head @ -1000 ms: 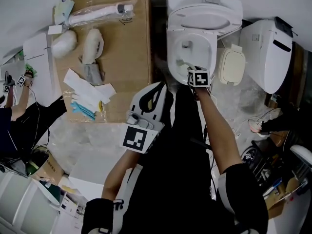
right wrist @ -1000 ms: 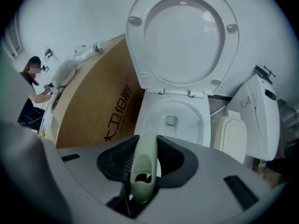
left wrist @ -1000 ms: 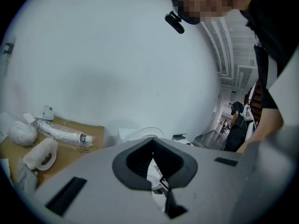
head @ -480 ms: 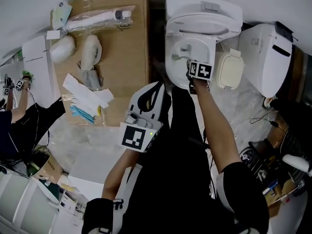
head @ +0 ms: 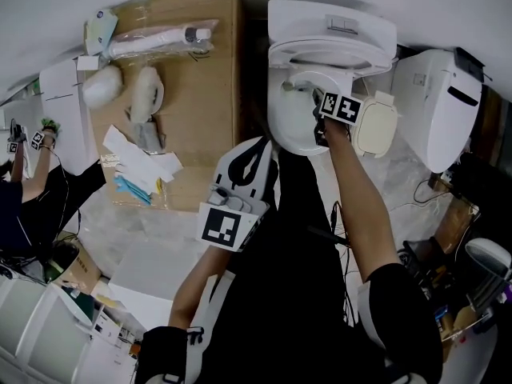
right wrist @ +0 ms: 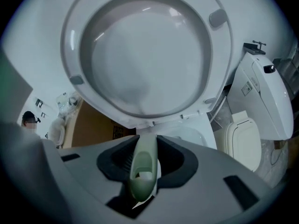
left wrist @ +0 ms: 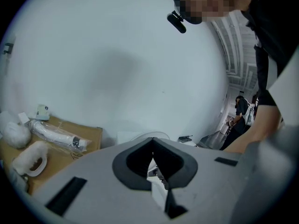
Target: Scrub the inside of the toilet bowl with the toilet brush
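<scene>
The white toilet [head: 298, 138] stands at the top middle of the head view, its seat and lid [head: 332, 50] raised. My right gripper [head: 324, 117] hangs over the right side of the bowl, shut on the pale green handle of the toilet brush [right wrist: 142, 169]. In the right gripper view the handle runs forward between the jaws toward the bowl [right wrist: 187, 136], below the raised seat [right wrist: 147, 50]; the brush head is hidden. My left gripper [head: 238, 184] is held back near my torso, left of the toilet, shut with nothing in it [left wrist: 154, 171].
A cardboard sheet [head: 208, 126] left of the toilet carries wrapped white items and papers. A beige seat cover [head: 376, 126] lies right of the bowl, with a second white toilet unit [head: 444, 94] beyond. Another person [head: 24, 182] is at the far left.
My right gripper has moved with the brush from the front of the bowl toward its right rear. The left gripper has stayed where it was.
</scene>
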A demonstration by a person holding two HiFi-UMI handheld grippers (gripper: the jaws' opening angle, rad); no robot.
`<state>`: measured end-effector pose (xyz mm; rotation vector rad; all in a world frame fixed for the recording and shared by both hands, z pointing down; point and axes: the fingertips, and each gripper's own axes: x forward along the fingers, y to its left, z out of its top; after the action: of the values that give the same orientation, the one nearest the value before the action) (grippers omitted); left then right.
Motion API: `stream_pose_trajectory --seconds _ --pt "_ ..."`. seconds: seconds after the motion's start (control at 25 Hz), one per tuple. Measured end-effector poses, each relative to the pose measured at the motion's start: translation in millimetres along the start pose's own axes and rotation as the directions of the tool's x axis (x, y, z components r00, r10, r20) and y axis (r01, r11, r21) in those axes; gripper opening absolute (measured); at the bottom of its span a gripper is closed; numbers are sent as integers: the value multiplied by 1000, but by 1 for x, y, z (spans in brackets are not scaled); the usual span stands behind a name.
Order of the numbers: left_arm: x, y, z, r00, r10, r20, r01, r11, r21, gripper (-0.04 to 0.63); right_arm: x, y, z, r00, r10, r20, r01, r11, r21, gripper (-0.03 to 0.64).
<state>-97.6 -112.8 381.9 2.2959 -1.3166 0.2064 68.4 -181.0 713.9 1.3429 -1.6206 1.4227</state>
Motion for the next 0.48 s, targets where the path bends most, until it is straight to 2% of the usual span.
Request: stream_pose_trajectory --seconds 0.12,0.24,0.48 --pt "10 -4 1 999 18 -28 -18 1000 4 9 -2 -13 18 1000 12 17 -13 999 38 126" --pt "21 -13 5 1000 15 -2 -15 1000 1 9 -5 -29 32 999 17 32 -20 997 72 126" --pt "37 -26 2 999 9 -32 -9 1000 7 9 -12 -61 53 998 4 59 -10 996 92 126"
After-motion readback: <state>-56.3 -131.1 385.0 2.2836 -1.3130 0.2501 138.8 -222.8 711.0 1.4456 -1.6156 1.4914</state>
